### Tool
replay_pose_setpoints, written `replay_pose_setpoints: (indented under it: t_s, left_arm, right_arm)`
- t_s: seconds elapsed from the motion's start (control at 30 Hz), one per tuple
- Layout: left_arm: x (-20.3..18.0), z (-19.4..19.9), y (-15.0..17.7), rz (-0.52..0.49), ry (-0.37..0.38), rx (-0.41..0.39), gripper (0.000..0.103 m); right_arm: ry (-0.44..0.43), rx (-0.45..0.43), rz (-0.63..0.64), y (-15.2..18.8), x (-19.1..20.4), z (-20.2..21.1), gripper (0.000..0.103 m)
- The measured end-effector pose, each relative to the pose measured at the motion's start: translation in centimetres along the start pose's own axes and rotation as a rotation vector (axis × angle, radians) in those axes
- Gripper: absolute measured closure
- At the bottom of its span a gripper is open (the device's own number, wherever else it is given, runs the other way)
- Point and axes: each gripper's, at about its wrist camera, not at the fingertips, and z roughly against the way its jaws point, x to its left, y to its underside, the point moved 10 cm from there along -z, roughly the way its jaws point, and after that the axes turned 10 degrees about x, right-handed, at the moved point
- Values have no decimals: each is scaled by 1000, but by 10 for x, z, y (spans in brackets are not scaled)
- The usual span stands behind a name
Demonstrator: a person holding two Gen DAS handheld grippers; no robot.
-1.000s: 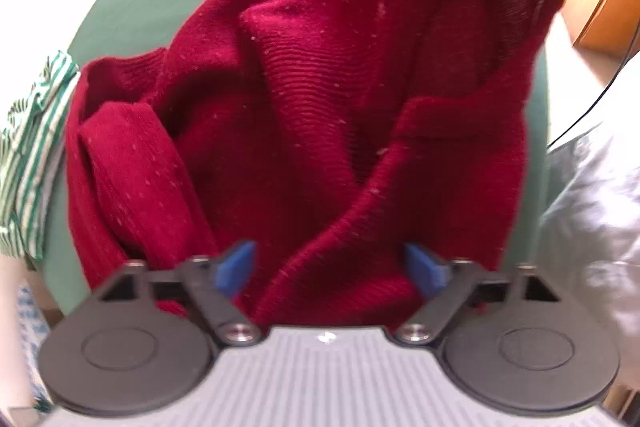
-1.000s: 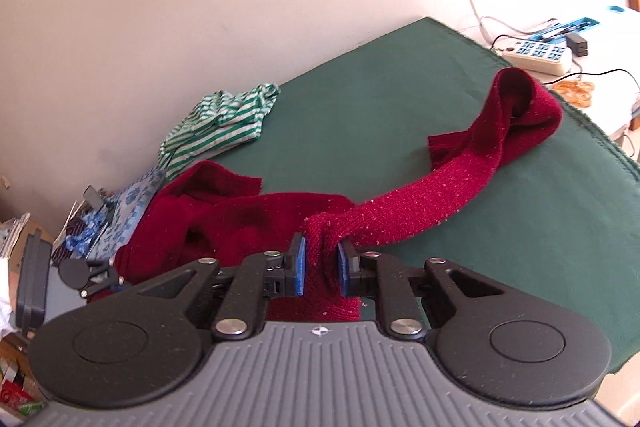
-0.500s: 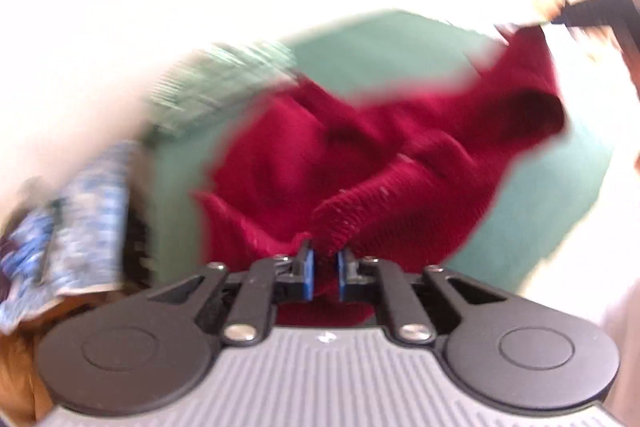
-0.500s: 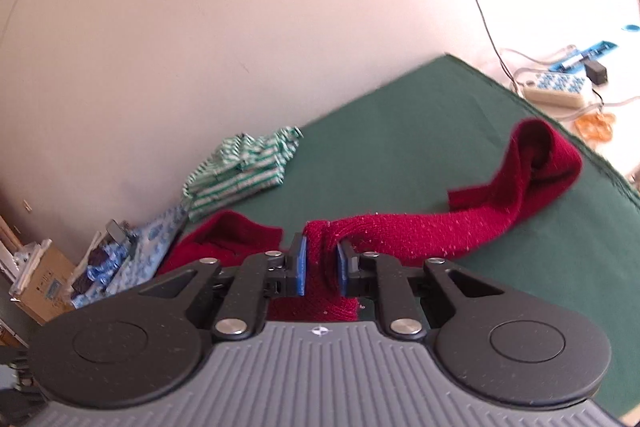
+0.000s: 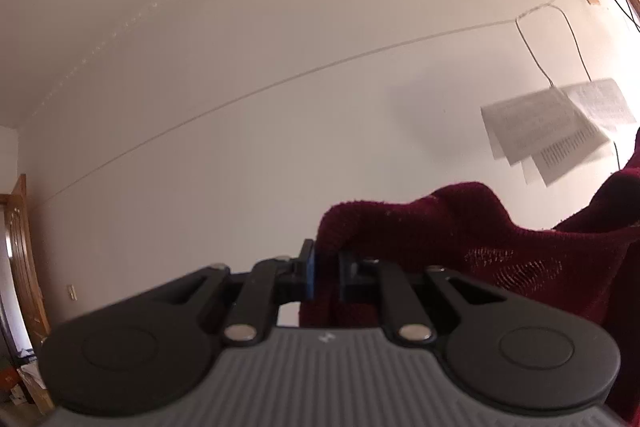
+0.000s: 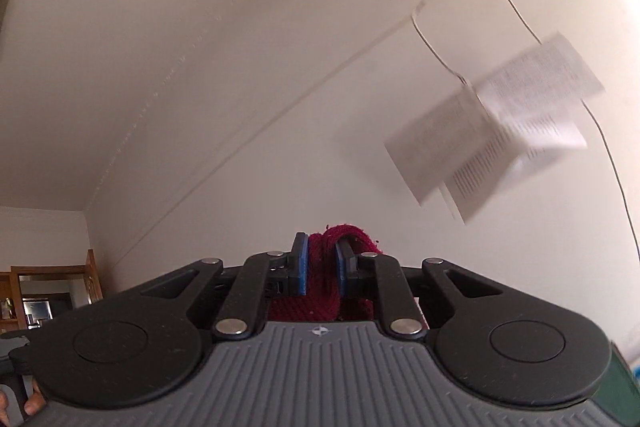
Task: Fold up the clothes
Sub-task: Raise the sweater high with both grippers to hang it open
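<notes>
Red knit sweater (image 5: pixel 500 243) is hanging aloft, both left claw (image 5: pixel 326 267) and right claw (image 6: pixel 322 269) pinching it; sagging toward three o'clock, folding apparently unfinished.

— Can we read anything on the printed sheets (image 5: pixel 554 129) pinned to the wall (image 5: pixel 280 131)?
— No; we see rows of print on those sheets (image 6: pixel 496 131), too blurred to read. No other text is legible.
</notes>
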Motion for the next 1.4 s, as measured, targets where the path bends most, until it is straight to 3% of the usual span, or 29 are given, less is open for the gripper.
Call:
replay_pose_setpoints:
  t_s: [0.1,0.23,0.47,0.6,0.73,0.97,1.27,1.33,1.4]
  left_arm:
    - [4,-3,-37,-11,-63,-17,89]
    - [4,3,-49,-8,-95,-24,88]
    - [-18,27,-18,49,-27,15,88]
    - [-27,15,-3,38,-36,46,88]
    - [-34,-19,16,35,-36,99,88]
    - [-112,-149,98,-73,48,269,88]
    - [-248,-351,314,-267,193,669,87]
    - [-274,-383,360,-302,235,769,84]
    - [-292,-397,393,-360,268,828,75]
  right_arm:
    - [18,-45,51,-39,17,7,88]
    - [61,-84,145,-62,29,34,88]
    - [70,-75,152,-41,29,74,88]
    - [109,-53,193,-19,28,85,88]
    - [184,-11,198,6,6,64,88]
    - [414,160,152,89,-89,-30,88]
    - [711,477,134,249,-270,-166,88]
    - [772,583,138,291,-307,-180,88]
    - [828,701,153,334,-339,-192,79]
